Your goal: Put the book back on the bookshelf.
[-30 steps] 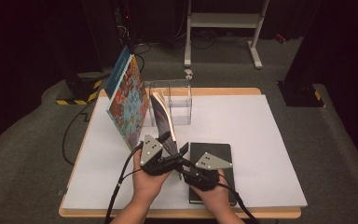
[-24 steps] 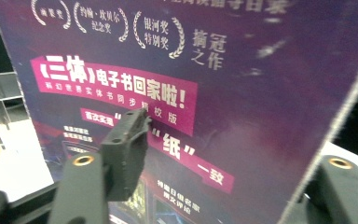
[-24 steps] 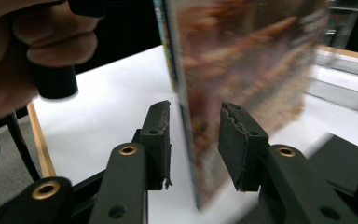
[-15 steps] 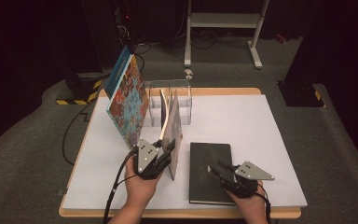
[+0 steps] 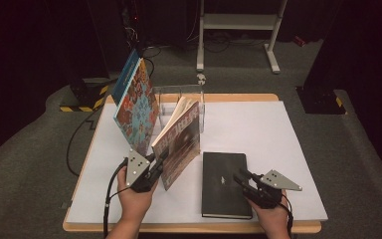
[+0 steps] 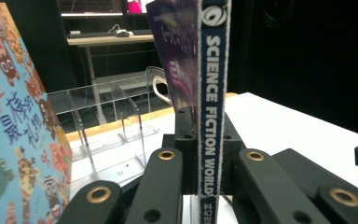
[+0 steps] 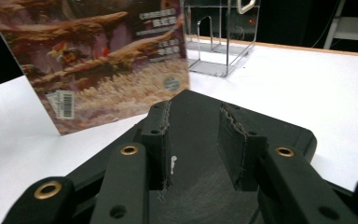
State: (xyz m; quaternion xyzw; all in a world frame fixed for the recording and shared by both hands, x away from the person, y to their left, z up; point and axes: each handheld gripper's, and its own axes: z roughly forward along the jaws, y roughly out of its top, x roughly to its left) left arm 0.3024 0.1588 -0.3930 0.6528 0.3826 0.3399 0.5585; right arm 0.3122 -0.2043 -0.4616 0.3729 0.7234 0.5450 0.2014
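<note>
Two claws shown | left claw (image 5: 155, 167): just closed, clamped on magazine (image 5: 180, 142) spine, held upright on bench (image 5: 278, 144) | right claw (image 5: 243, 180): part open, empty, over black book (image 5: 224, 184).

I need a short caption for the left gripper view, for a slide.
Left gripper shut on the spine of an upright magazine, clear rack behind.

- Your white table (image 5: 258, 129) is brightly lit from above; the room behind stays nearly black.
- Your gripper views are soft up close, the black jaws slightly blurred.
- Shadows are faint.
</note>
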